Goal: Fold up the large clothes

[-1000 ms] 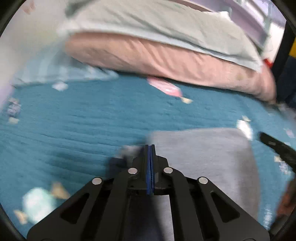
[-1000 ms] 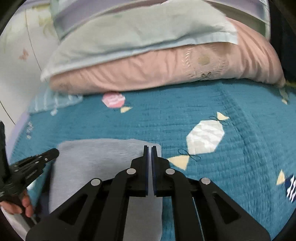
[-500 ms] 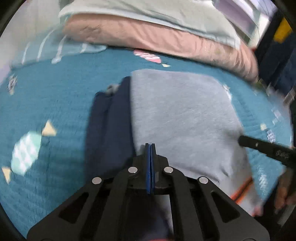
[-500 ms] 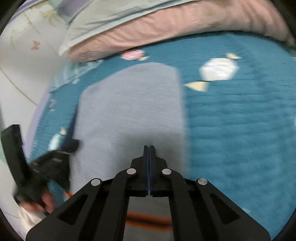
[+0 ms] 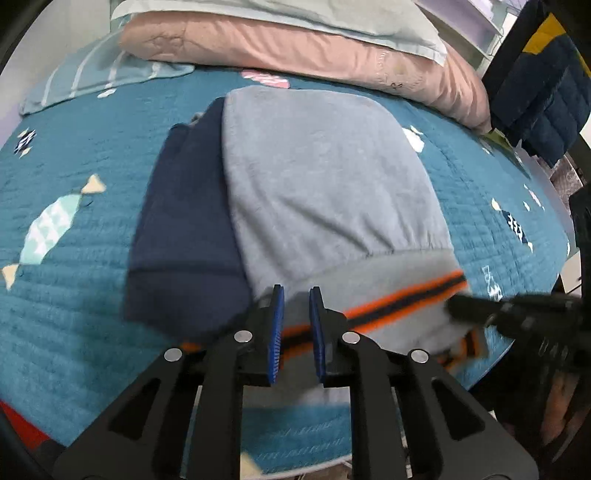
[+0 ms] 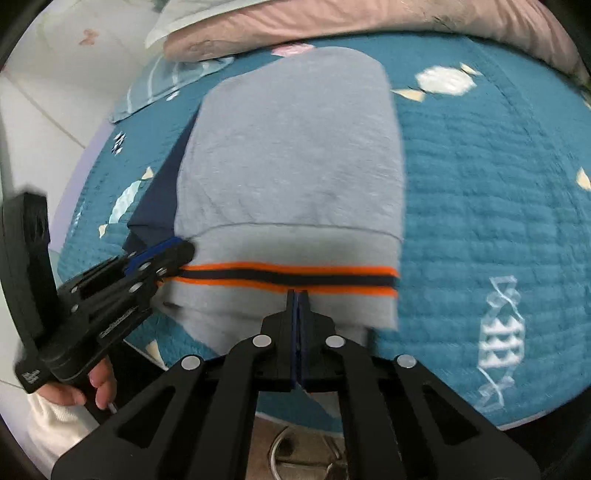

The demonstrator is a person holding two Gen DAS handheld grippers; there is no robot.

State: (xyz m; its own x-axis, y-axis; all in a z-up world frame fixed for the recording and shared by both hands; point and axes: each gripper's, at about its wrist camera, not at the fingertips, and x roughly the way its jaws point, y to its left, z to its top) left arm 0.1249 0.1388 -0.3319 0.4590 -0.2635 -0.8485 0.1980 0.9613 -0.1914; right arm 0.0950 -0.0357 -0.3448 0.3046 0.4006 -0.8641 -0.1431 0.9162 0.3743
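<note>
Both grippers pulled back toward the near edge of the bed since a second ago; the left gripper (image 5: 295, 325) was clamped then, its jaws are parted now with the striped hem showing between the blue pads (image 5: 277, 332). Right gripper (image 6: 297, 325) stays pinched tight, pads pressed together at the grey hem; whether cloth is actually caught between them, can't tell.

Grey sweater (image 5: 325, 177) lies folded flat on the teal quilt (image 5: 74, 314), long axis running 12 to 6 in both views. Orange-and-navy striped band (image 6: 288, 276) crosses its near end, just ahead of both grippers. Dark navy part (image 5: 184, 229) sticks out along the sweater's 9 o'clock side, partly tucked under the grey.

From the right wrist view, the left gripper (image 6: 162, 258) comes in at 9 o'clock, tips at the left end of the stripe, person's hand (image 6: 85, 387) on its handle. From the left wrist view, the right gripper (image 5: 465, 308) enters at 3 o'clock, blurred, at the hem's right corner.

Pink duvet (image 5: 295, 48) with pale green pillow (image 5: 280, 14) on top sits at 12 o'clock beyond the sweater.
</note>
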